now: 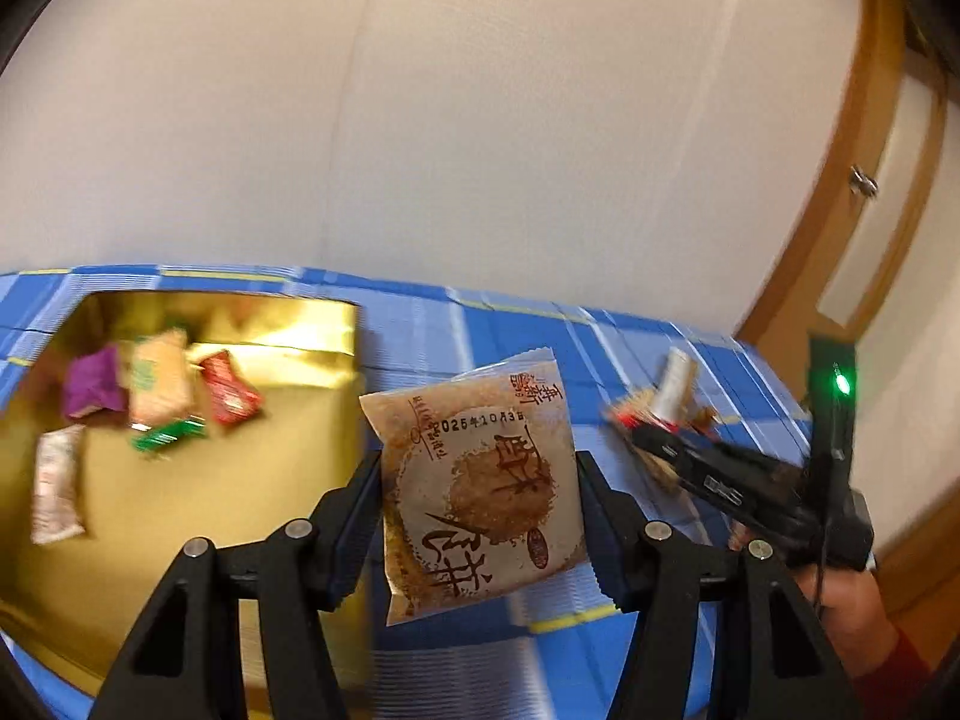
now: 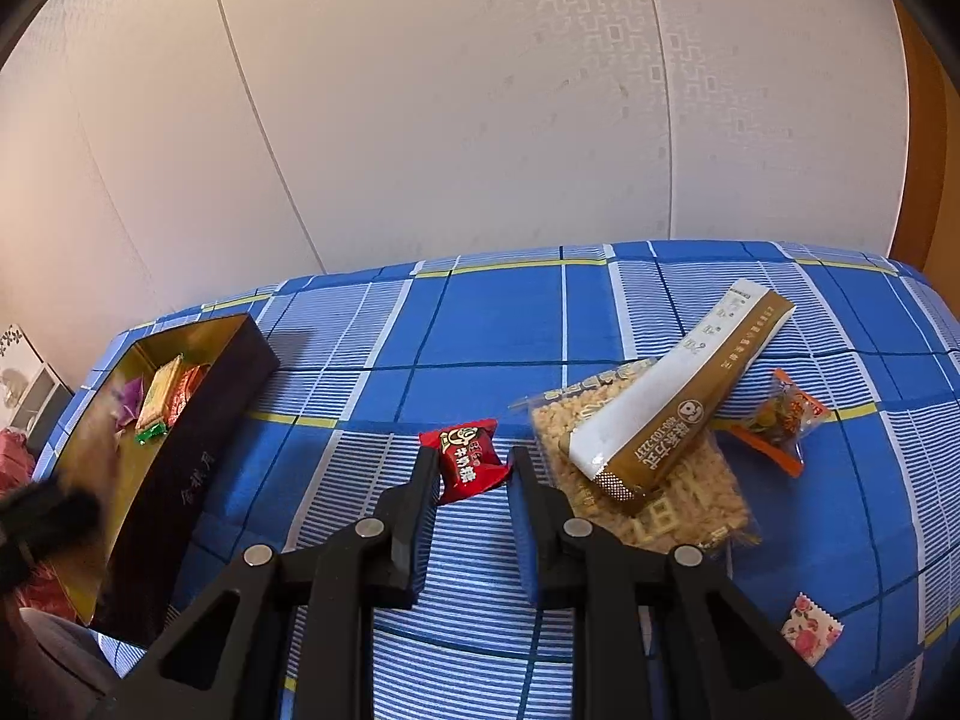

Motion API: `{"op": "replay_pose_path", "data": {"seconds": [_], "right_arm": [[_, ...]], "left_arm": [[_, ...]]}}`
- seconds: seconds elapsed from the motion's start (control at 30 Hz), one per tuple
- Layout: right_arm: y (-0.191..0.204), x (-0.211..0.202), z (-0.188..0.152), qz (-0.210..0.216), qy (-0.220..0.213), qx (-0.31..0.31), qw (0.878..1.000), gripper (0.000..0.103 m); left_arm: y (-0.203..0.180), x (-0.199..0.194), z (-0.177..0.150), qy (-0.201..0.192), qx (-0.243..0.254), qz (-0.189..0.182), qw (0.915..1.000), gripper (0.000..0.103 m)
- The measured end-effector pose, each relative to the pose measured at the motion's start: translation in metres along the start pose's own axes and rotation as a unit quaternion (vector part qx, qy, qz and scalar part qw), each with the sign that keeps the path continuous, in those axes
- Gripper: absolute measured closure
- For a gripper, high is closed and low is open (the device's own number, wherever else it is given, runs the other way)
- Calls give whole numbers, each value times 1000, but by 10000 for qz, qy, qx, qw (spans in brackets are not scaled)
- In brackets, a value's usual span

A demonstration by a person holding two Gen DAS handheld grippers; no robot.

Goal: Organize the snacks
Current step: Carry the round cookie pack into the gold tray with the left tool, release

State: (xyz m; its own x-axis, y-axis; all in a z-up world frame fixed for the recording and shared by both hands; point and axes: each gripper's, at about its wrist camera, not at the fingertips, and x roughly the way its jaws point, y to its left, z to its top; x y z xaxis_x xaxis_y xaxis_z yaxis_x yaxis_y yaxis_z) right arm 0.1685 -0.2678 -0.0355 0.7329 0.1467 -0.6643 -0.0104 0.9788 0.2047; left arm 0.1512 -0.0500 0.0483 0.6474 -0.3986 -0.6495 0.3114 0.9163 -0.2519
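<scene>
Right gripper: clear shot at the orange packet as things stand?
Probably not yet. The right gripper is shut on the red candy, so its jaws are occupied. The orange packet lies uncovered on the bedspread, beside the long gold-and-white pouch.

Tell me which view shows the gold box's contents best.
The left wrist view: it looks straight into the gold box, showing purple, tan, red, green and white packets, though blurred. The right wrist view shows the box at an angle from its dark side, with only a few packets visible.
</scene>
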Motion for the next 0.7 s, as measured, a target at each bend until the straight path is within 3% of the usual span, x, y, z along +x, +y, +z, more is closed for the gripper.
{"op": "replay_pose_path", "data": {"seconds": [0.17,0.37,0.5,0.7], "right_arm": [[3,2,0,-2,27,-32,10000,80],[8,5,-1,-28,33,-110,9999,80],[10,7,-1,-42,34,-116,9999,80],[14,9,-2,-48,50,-117,9999,80]], "left_arm": [[61,-4,12,-41,-277,587,9979,42],[130,8,4,381,-716,1252,9888,42],[153,18,-4,714,-1105,1372,9818,42],[156,13,-9,753,-966,1603,9794,42]]}}
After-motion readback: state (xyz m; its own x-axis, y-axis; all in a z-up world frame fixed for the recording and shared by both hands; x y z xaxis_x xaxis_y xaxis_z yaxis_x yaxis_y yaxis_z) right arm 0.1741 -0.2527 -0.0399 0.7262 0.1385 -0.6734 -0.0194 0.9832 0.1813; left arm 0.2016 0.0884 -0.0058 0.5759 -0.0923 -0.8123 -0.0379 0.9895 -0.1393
